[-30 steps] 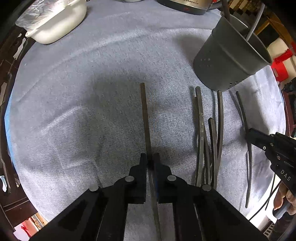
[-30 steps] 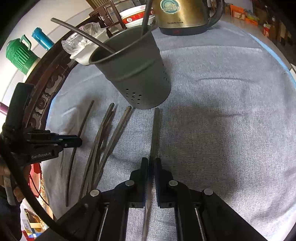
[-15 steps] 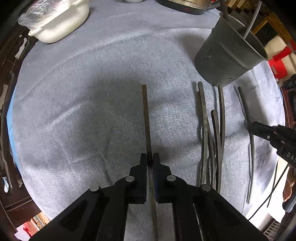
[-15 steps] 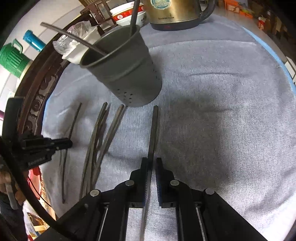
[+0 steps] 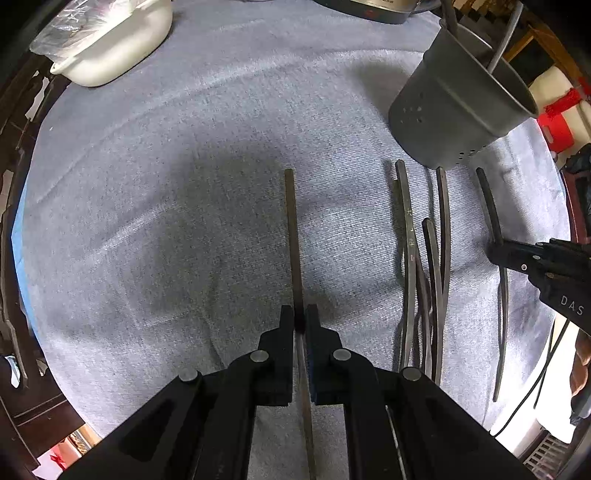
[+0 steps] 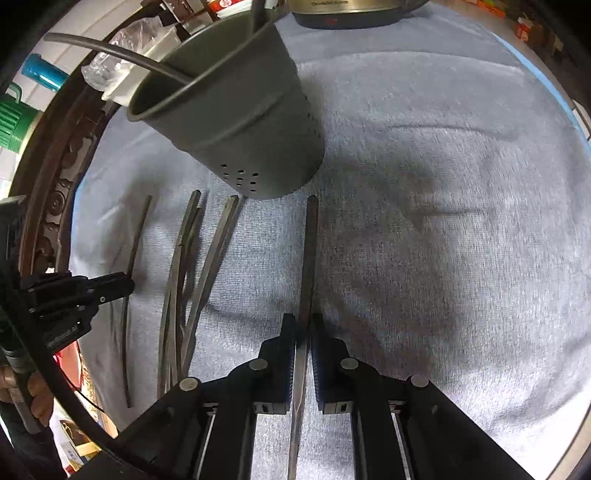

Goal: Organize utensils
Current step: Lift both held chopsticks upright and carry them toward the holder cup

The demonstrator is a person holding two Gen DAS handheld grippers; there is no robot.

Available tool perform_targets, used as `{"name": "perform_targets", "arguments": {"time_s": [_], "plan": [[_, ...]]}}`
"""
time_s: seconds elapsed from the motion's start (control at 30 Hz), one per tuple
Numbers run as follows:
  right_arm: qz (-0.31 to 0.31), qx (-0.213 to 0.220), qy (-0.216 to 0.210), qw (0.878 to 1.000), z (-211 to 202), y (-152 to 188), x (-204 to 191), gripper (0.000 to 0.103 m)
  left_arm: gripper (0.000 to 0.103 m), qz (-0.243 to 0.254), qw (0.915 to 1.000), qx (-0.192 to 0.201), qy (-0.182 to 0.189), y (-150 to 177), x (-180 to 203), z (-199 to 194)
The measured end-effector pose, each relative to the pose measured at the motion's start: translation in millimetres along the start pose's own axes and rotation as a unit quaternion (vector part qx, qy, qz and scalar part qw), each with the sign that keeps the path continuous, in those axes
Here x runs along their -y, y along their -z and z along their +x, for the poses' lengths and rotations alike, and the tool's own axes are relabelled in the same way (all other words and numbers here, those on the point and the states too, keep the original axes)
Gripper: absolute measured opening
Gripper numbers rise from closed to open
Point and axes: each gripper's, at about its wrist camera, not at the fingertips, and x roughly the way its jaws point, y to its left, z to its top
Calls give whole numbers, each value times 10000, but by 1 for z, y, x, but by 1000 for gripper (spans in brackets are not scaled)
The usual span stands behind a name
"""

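Observation:
Each gripper holds one dark chopstick. My left gripper (image 5: 300, 317) is shut on a chopstick (image 5: 292, 229) that points forward above the grey cloth. My right gripper (image 6: 303, 325) is shut on a chopstick (image 6: 309, 251) whose tip sits just below the base of the grey perforated utensil holder (image 6: 236, 125). The holder also shows in the left wrist view (image 5: 454, 107) with two utensils standing in it. Several loose chopsticks (image 5: 424, 258) lie on the cloth below the holder; they also show in the right wrist view (image 6: 192, 273).
A white tub (image 5: 110, 48) with plastic wrap sits at the far left of the round table. A metal kettle (image 6: 351, 14) stands at the back. A lone chopstick (image 5: 495, 236) lies right of the pile. The right gripper shows in the left view (image 5: 539, 262).
The right gripper has moved closer to the holder with its chopstick, so the holder looms larger. The left gripper has held its chopstick almost still.

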Motion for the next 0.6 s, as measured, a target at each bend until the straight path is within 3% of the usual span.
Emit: {"name": "perform_targets", "arguments": {"time_s": [0.6], "plan": [[392,565,-560,9961,-28,15,35,7,5,-299,9984,305,361,2,-6,-27]]}}
